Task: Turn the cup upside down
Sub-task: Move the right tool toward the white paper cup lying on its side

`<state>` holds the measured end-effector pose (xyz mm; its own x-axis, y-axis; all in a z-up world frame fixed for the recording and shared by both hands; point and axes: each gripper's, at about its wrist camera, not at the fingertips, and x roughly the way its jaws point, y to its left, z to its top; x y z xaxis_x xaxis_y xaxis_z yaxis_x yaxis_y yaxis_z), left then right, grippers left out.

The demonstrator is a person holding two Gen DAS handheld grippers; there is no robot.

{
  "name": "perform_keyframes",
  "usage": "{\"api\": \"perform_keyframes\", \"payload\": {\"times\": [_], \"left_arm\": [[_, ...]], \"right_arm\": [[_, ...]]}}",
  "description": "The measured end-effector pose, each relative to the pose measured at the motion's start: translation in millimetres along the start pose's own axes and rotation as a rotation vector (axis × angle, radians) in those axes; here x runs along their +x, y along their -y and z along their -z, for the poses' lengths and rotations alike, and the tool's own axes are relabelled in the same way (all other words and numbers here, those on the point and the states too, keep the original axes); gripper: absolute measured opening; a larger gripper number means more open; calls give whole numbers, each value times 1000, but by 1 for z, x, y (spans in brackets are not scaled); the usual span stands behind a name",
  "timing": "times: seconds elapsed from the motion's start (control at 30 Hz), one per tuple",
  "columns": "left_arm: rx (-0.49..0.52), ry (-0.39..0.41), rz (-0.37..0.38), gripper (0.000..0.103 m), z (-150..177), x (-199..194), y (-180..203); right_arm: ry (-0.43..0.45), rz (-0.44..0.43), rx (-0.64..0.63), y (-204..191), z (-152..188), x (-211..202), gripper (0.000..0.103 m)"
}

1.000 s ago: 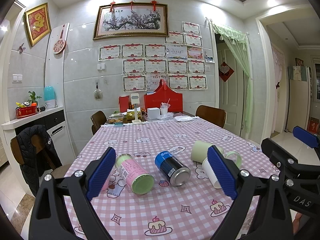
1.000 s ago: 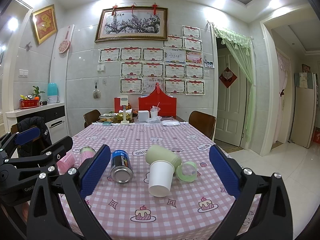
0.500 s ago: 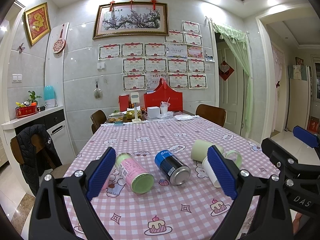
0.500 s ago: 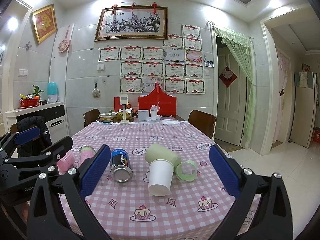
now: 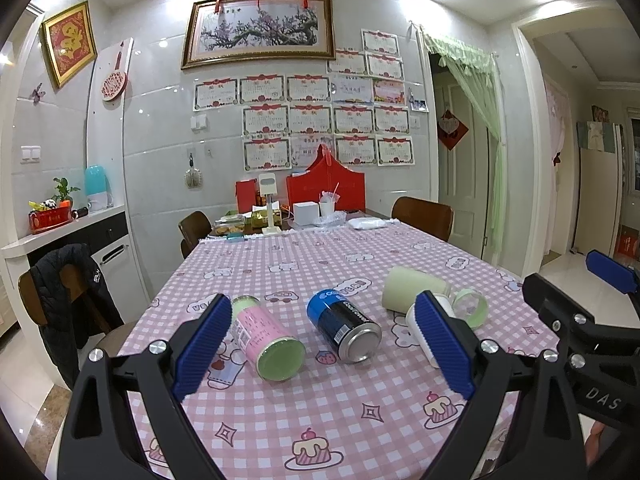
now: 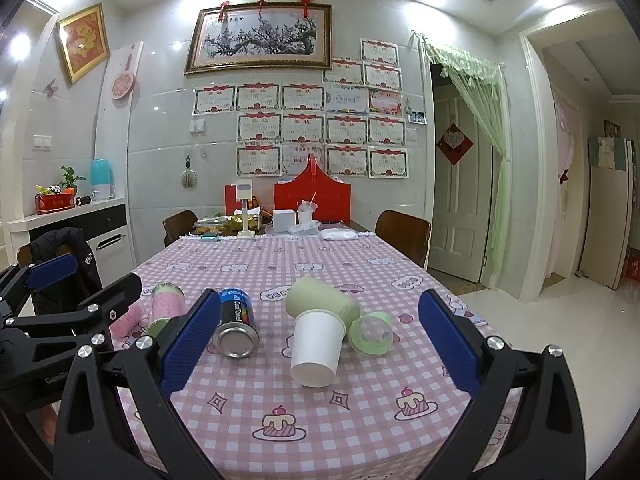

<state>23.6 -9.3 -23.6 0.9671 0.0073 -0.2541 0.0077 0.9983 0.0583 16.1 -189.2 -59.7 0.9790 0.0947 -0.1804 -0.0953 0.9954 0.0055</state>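
A white paper cup (image 6: 316, 350) lies on its side on the pink checked tablecloth (image 6: 360, 412), its mouth toward me; in the left wrist view (image 5: 418, 320) the right finger partly hides it. A pale green cup (image 6: 320, 298) lies on its side just behind it, also in the left wrist view (image 5: 410, 290). A small green-rimmed clear cup (image 6: 372, 332) lies at their right. My right gripper (image 6: 316, 352) is open and empty, short of the white cup. My left gripper (image 5: 320, 352) is open and empty, in front of the cans.
A blue and black can (image 5: 346, 330) and a pink can (image 5: 266, 338) lie on their sides at the left. Boxes and containers (image 5: 304, 208) stand at the table's far end. Chairs (image 5: 424, 216) stand around the table. A jacket hangs on a chair (image 5: 68, 300) at the left.
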Motion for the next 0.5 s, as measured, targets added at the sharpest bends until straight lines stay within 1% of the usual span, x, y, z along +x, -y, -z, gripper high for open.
{"api": "perform_keyframes", "payload": {"times": [0.23,0.5], "left_arm": [[9,-52,-4,91,4,20,5],[24,-138,28,91,15,52,19]], "right_arm": [[-46,-2,13,6,3,16,95],[-101,20,32,21,14,38,95]]}}
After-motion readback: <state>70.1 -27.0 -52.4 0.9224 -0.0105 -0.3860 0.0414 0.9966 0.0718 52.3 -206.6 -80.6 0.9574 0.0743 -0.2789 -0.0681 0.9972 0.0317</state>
